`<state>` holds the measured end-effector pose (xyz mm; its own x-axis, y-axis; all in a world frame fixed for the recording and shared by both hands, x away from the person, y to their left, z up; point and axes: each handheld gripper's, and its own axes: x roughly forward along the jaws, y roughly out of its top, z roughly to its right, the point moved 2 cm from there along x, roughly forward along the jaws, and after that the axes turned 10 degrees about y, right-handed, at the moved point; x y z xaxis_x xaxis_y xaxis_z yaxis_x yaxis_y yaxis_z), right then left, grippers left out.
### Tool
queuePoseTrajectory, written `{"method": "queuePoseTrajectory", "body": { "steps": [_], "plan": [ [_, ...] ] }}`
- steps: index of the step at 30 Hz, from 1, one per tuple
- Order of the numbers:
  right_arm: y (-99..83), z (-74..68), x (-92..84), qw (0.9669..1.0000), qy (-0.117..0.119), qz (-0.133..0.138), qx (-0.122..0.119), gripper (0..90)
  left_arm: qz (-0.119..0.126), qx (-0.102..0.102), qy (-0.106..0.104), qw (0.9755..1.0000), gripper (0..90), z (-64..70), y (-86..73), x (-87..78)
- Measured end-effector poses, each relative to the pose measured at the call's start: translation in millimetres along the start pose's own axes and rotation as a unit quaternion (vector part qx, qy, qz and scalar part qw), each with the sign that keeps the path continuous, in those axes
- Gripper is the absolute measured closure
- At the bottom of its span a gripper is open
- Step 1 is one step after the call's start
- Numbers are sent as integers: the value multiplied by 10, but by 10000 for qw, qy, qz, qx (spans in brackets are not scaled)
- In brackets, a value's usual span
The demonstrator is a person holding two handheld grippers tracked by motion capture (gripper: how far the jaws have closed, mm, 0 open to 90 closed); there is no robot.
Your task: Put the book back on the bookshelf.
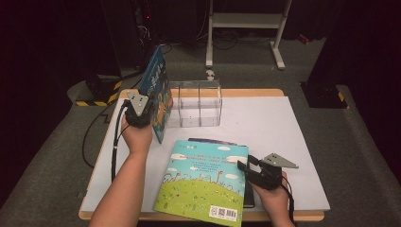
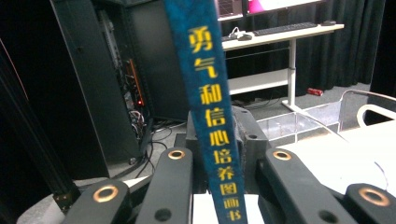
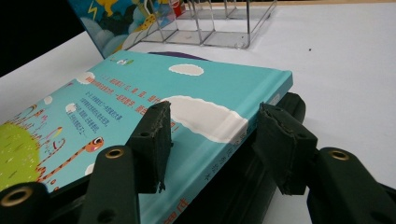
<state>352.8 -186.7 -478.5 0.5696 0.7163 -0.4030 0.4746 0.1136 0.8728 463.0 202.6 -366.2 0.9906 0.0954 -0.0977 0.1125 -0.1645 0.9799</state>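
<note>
My left gripper [image 1: 147, 112] is shut on the spine of a blue picture book [image 1: 158, 80], which it holds upright at the table's left, beside a clear acrylic rack [image 1: 196, 101]. In the left gripper view the blue spine with yellow characters [image 2: 210, 107] runs up between the jaws of the left gripper [image 2: 219, 128]. A turquoise book [image 1: 203, 184] lies flat near the front edge. My right gripper [image 1: 244, 166] is at its right side. In the right gripper view the jaws of the right gripper [image 3: 212, 126] straddle the spine edge of the turquoise book [image 3: 116, 102], standing wider than the book is thick.
A dark book [image 1: 249, 198] lies under the turquoise one, its purple edge [image 1: 213, 140] showing behind. The rack's dividers [image 3: 210, 23] stand beyond it. White tabletop [image 1: 283, 142] stretches to the right. Off the table's far side stand a white frame [image 1: 246, 21] and dark equipment.
</note>
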Motion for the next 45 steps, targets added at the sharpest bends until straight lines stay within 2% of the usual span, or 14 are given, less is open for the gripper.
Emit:
{"method": "queuePoseTrajectory", "body": {
  "steps": [8,11,14,20,26,28,31,35,37,39,40,41,43,45],
  "plan": [
    [4,-2,-4,10000,17,15,13,452,-35,-277,20,9996,738,-22,-30,11],
    [8,-3,-11,10000,44,37,1,443,-161,-463,-230,9985,601,-45,-62,10],
    [16,-10,-30,9999,103,90,-8,430,-162,-592,-391,9974,541,-77,-103,-43],
    [19,-21,-23,9999,111,87,-3,428,-313,-722,-613,9950,559,-128,-152,-63],
    [14,-24,-13,9999,97,72,-12,423,-381,-788,-712,9936,519,-117,-168,-84],
    [12,-22,-13,9999,105,70,-3,422,-402,-774,-754,9933,495,-117,-193,-124],
    [10,-21,-19,9999,116,66,0,415,-498,-871,-913,9908,448,-139,-275,-218],
    [11,-24,-25,9999,138,59,16,403,-637,-880,-1063,9884,404,-204,-487,-425],
    [10,-24,-24,9999,141,45,10,398,-772,-918,-1209,9854,388,-227,-631,-540],
    [7,-25,-18,9999,149,27,10,395,-992,-917,-1406,9808,377,-226,-788,-644],
    [6,-25,-15,9999,150,18,12,395,-1117,-908,-1490,9783,374,-220,-870,-692],
    [5,-25,-13,9999,154,6,15,394,-1250,-942,-1636,9740,373,-207,-955,-738],
    [2,-25,-11,9999,154,-12,23,392,-1585,-1042,-1929,9627,370,-159,-1118,-819],
    [-3,-23,-10,9999,149,-22,33,393,-1949,-1200,-2323,9453,371,-77,-1262,-896]
  ]
}}
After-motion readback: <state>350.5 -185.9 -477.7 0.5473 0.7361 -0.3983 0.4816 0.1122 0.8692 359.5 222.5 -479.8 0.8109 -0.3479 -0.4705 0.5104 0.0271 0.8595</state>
